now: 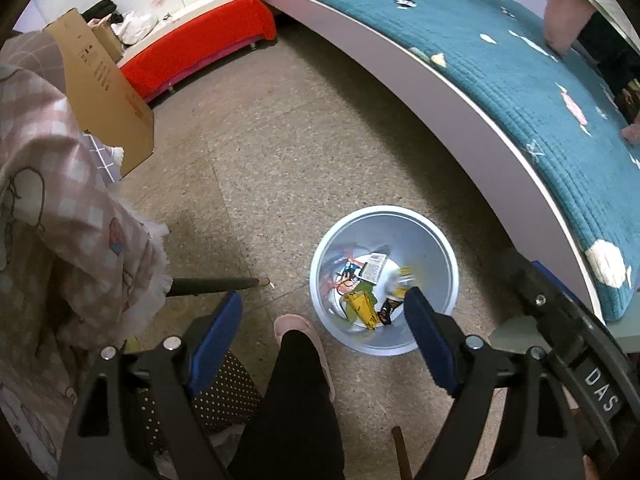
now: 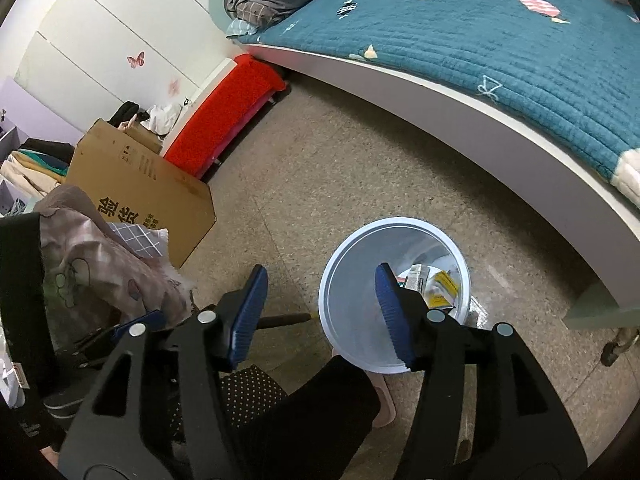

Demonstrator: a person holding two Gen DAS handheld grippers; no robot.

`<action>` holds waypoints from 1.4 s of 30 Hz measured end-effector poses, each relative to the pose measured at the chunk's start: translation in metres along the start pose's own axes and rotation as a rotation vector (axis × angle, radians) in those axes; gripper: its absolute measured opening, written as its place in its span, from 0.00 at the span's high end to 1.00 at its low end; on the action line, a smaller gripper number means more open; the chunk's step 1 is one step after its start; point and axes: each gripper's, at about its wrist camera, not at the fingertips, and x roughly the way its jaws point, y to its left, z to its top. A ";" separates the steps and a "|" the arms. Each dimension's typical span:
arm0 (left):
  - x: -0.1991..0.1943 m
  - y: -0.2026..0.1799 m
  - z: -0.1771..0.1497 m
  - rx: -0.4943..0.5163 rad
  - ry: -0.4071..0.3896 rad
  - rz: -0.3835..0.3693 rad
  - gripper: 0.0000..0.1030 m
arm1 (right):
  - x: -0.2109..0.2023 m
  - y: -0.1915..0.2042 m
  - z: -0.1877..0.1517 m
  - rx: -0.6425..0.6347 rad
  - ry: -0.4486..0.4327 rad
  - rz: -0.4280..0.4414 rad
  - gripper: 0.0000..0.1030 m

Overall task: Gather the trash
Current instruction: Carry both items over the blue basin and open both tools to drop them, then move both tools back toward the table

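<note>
trash bin (image 1: 424, 240) below right claw (image 2: 320, 312), claw agape.

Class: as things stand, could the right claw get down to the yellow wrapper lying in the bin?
Probably yes. The right claw is open and empty above the bin, which has no lid, and the yellow wrapper lies uncovered among the trash.

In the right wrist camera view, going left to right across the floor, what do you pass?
Patterned blanket → cardboard box → white trash bin → bed frame.
</note>
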 end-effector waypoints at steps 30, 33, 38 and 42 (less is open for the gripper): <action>-0.273 0.043 -0.072 0.019 -0.516 0.047 0.18 | -0.213 0.155 -0.024 -0.317 -0.290 0.265 0.38; -0.291 0.084 -0.084 -0.032 -0.540 0.089 0.18 | -0.213 0.199 -0.035 -0.392 -0.264 0.329 0.37; -0.311 0.162 -0.108 -0.127 -0.552 0.137 0.18 | -0.198 0.286 -0.062 -0.555 -0.212 0.398 0.36; -0.318 0.238 -0.126 -0.234 -0.538 0.198 0.18 | -0.179 0.356 -0.086 -0.687 -0.164 0.420 0.35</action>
